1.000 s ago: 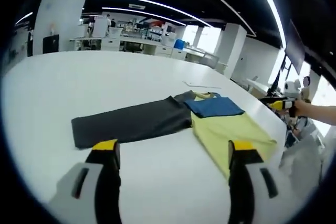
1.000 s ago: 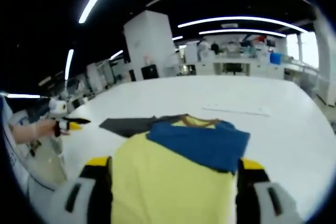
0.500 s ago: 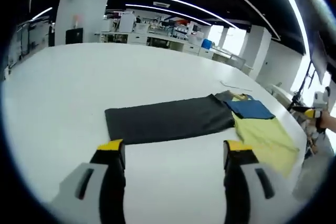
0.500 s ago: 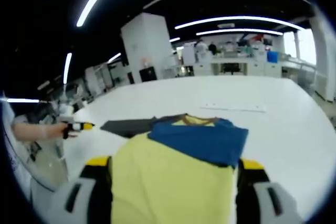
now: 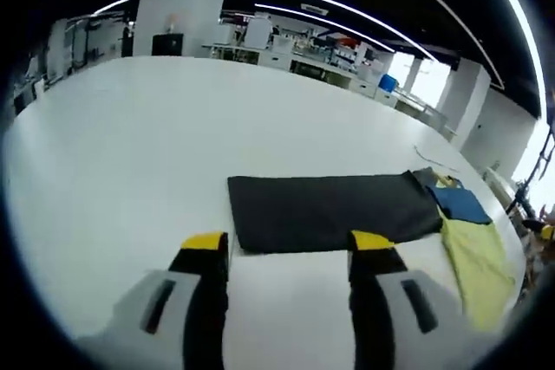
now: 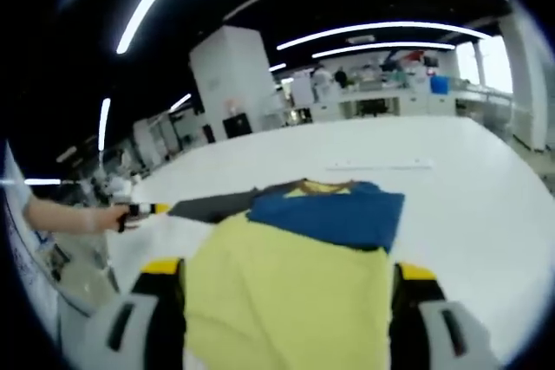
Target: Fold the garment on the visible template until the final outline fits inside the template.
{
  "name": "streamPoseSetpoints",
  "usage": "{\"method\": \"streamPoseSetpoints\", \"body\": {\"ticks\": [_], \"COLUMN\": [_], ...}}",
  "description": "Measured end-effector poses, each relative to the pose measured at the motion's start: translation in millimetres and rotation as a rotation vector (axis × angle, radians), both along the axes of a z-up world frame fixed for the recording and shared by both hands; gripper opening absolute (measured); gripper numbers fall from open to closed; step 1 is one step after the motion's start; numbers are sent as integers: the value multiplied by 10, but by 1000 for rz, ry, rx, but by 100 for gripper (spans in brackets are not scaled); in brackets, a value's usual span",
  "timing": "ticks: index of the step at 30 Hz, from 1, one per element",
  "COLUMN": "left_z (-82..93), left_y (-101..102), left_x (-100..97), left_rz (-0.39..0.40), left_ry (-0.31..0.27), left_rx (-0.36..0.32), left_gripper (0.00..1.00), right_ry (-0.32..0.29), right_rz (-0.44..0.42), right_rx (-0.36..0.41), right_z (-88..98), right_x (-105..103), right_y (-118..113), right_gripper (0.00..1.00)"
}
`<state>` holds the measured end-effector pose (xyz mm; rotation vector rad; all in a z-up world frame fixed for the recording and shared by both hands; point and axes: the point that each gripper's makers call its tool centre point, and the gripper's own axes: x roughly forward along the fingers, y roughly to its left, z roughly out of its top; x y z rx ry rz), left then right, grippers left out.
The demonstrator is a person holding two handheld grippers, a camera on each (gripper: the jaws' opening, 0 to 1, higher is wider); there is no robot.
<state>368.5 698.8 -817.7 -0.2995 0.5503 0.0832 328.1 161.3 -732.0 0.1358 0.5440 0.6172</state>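
- In the right gripper view, the yellow garment [image 6: 286,292] runs off the bottom edge between the tongs, its near hem unseen.
- The dark template [image 6: 212,206] is mostly hidden behind the garment there.
- In the left gripper view, the garment's far side blurs into the rim.
- Background benches are too small to make out.

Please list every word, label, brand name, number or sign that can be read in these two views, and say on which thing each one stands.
None can be read.
The yellow garment, its blue panel and the dark template show no print.
Anything on the far shelves is too small and blurred.
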Motion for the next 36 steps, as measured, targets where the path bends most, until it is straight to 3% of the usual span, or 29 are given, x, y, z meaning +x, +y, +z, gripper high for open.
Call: {"method": "streamPoseSetpoints", "body": {"ticks": [7, 14, 18, 21, 25, 30, 36], "left_z": [-146, -236, -204, -218, -176, -146, 64], "left_y": [52, 240, 296, 303, 226, 247, 199], "left_x": [-6, -2, -58, -36, -66, -54, -10], "left_rz": [52, 109, 125, 131, 89, 79, 80], "left_ry": [35, 53, 66, 73, 87, 94, 56], "left_rx": [-19, 14, 45, 39, 98, 75, 46], "left_gripper": [38, 17, 6, 4, 1, 0, 0], "right_ry": [2, 15, 19, 22, 27, 23, 19], "right_rz": [-18, -24, -32, -32, -34, -41, -46], "right_rx": [17, 14, 14, 7, -1, 11, 12], "right_z": [34, -4, -23, -39, -52, -14, 12], "right_x": [-98, -156, -165, -181, -201, -222, -251], "right_y": [39, 25, 10, 11, 9, -7, -63], "right_gripper": [99, 99, 99, 99, 97, 97, 96]}}
